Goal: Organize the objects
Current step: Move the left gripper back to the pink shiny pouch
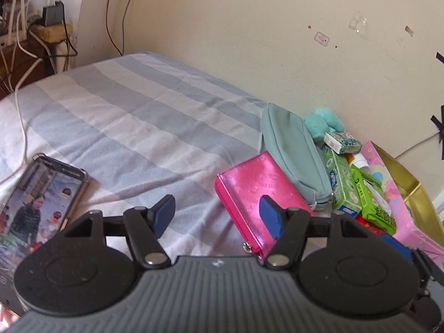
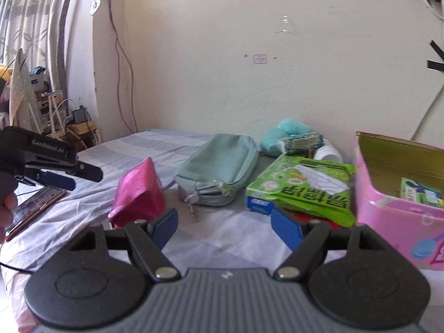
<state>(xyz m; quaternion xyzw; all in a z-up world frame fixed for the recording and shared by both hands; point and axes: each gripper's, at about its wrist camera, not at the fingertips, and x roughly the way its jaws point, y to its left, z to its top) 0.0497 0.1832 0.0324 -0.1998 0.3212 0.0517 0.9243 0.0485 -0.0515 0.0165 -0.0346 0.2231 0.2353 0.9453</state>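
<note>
A shiny pink wallet (image 1: 256,194) (image 2: 137,194) lies on the striped bed. A teal zip pouch (image 1: 294,155) (image 2: 219,166) lies beside it. Green tissue packs (image 1: 371,194) (image 2: 305,186), a patterned pack (image 1: 342,140), a white bottle (image 2: 328,152) and a teal plush (image 1: 322,122) (image 2: 285,133) are piled near the wall. A pink box (image 2: 394,222) (image 1: 388,177) with a gold inside stands open at right. My left gripper (image 1: 219,216) (image 2: 59,179) is open and empty just before the wallet. My right gripper (image 2: 224,227) is open and empty above the sheet.
A phone (image 1: 41,202) (image 2: 36,205) with a lit screen lies on the bed at left. A white cable (image 1: 22,116) runs across the sheet (image 1: 133,116). A cluttered shelf with chargers (image 1: 52,14) stands at the far left. The cream wall (image 2: 249,55) borders the bed.
</note>
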